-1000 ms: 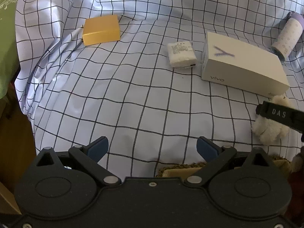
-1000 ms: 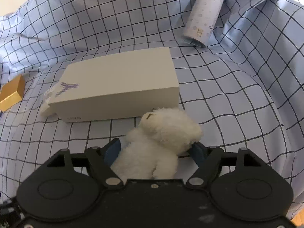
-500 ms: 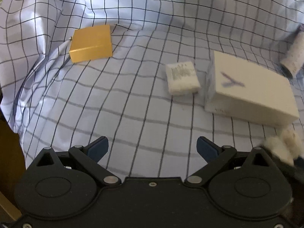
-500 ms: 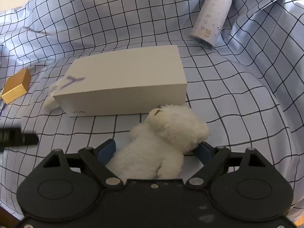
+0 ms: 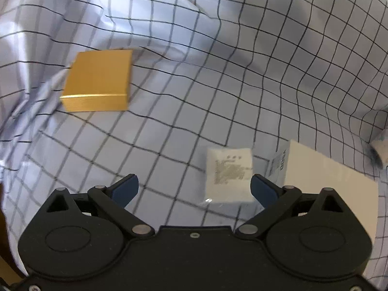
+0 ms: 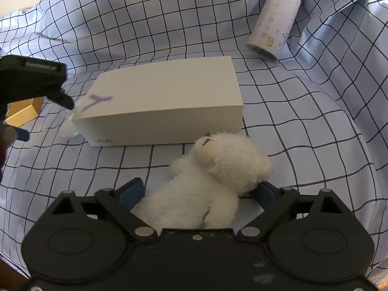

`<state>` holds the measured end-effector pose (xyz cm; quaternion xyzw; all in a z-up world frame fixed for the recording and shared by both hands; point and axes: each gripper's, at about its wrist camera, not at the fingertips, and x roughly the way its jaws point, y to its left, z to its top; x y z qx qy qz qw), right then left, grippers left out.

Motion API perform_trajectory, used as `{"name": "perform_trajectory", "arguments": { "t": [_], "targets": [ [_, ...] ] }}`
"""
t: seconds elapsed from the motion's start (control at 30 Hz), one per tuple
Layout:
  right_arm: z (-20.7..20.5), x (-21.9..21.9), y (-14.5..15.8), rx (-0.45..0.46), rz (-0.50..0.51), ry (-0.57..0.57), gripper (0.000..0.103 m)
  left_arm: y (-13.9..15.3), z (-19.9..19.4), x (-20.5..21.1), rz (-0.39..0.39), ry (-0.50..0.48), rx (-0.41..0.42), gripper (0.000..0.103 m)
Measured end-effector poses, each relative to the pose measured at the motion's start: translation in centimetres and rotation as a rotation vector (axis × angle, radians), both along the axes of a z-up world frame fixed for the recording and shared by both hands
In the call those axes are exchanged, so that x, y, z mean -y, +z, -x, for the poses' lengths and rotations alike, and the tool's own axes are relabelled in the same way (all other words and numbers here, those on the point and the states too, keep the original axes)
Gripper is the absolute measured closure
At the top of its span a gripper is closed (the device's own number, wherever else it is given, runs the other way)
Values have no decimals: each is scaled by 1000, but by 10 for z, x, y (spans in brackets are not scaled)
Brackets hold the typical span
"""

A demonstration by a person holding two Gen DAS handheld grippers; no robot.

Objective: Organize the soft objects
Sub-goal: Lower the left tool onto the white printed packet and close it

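Note:
A white plush bear (image 6: 213,177) lies on the checked cloth between the wide-open fingers of my right gripper (image 6: 197,192), its head near the right finger; the jaws are not closed on it. A white soft tissue pack (image 5: 229,173) lies on the cloth in the left wrist view, just inside the right finger of my open, empty left gripper (image 5: 194,189). The left gripper also shows at the left edge of the right wrist view (image 6: 31,82), above the pack's corner (image 6: 70,126).
A long white box (image 6: 165,101) lies behind the bear and right of the pack (image 5: 327,189). A gold box (image 5: 97,83) sits at the left. A purple-capped bottle (image 6: 276,19) lies at the back right. The checked cloth (image 5: 218,60) rises in folds all around.
My left gripper has moved forward and right to the tissue pack, which now sits by its right finger. The right gripper stays open around the bear and has drawn back slightly.

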<state>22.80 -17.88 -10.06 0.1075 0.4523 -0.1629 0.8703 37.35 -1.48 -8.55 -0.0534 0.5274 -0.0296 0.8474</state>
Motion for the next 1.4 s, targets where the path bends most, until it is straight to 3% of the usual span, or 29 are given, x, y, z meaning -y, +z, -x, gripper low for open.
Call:
{"name": "perform_trajectory", "arguments": {
  "t": [0.23,0.43,0.7,1.07,1.4],
  "targets": [
    [0,0,0,1,-6,2,7,-15,-16,4,83,-1,-53,8],
    [-1,-1,0,1,-6,1,7,-22,-22,15,4,4,-52,8],
    [-2,-4,-2,-4,7,12,5,-15,-24,10,-117,29,11,8],
    [-3,-8,-3,-15,17,25,1,-27,-41,8,-121,21,-27,6],
    [-7,-11,-8,-30,37,35,0,-25,-34,5,-119,17,39,3]
  ]
}}
